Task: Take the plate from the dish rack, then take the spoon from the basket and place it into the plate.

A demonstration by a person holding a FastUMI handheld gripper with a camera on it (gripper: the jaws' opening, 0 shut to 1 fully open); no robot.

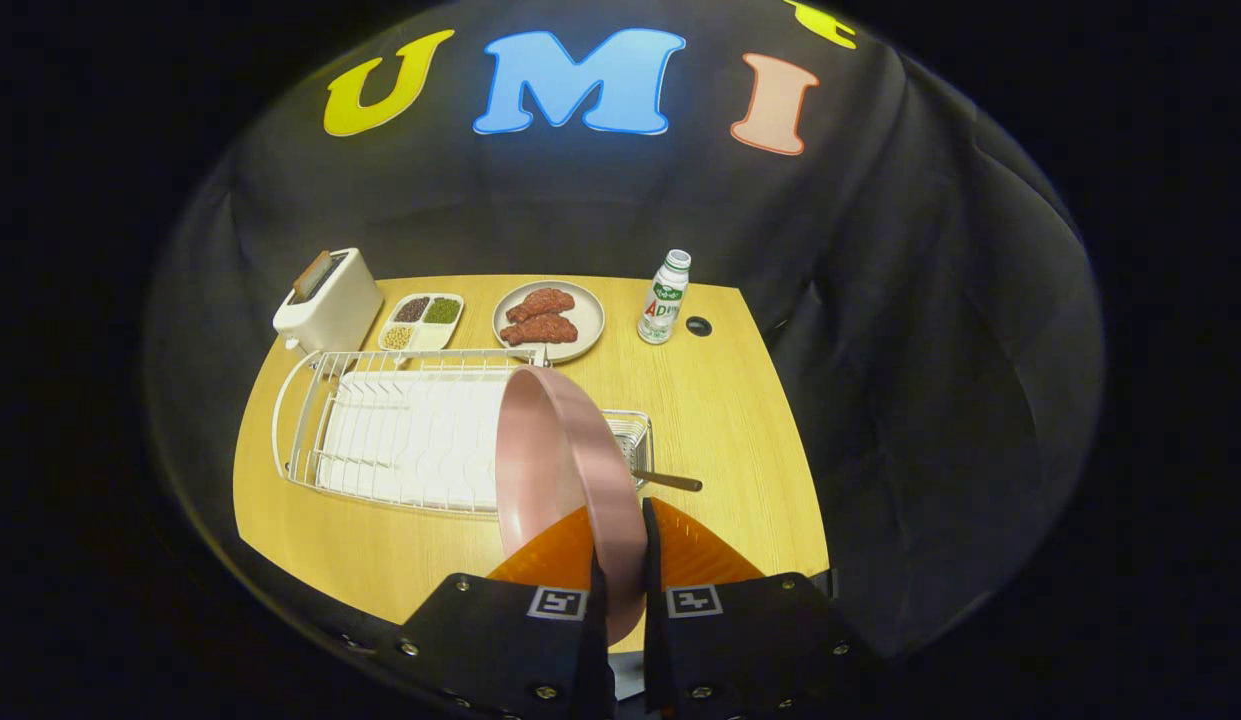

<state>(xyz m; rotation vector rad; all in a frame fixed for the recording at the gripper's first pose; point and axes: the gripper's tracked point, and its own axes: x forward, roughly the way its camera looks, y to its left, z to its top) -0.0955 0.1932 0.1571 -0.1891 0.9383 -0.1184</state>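
The tool (620, 560) pinches the pink plate (565, 470) edge-on by its rim, lifted clear of the dish rack (380, 430) for setting down.

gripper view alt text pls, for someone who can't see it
The gripper is shut on a pink plate held on edge above a wooden table. Beyond it are a white dish rack, a wire basket with a spoon handle sticking out.

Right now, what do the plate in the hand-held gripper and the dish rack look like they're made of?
Pink plate, clamped on edge between the hand-held gripper fingers: probably glazed ceramic or melamine, a smooth, softly sheened surface. Dish rack: thin white-coated metal wire, judging by its open bars, over a ribbed white tray that looks plastic.
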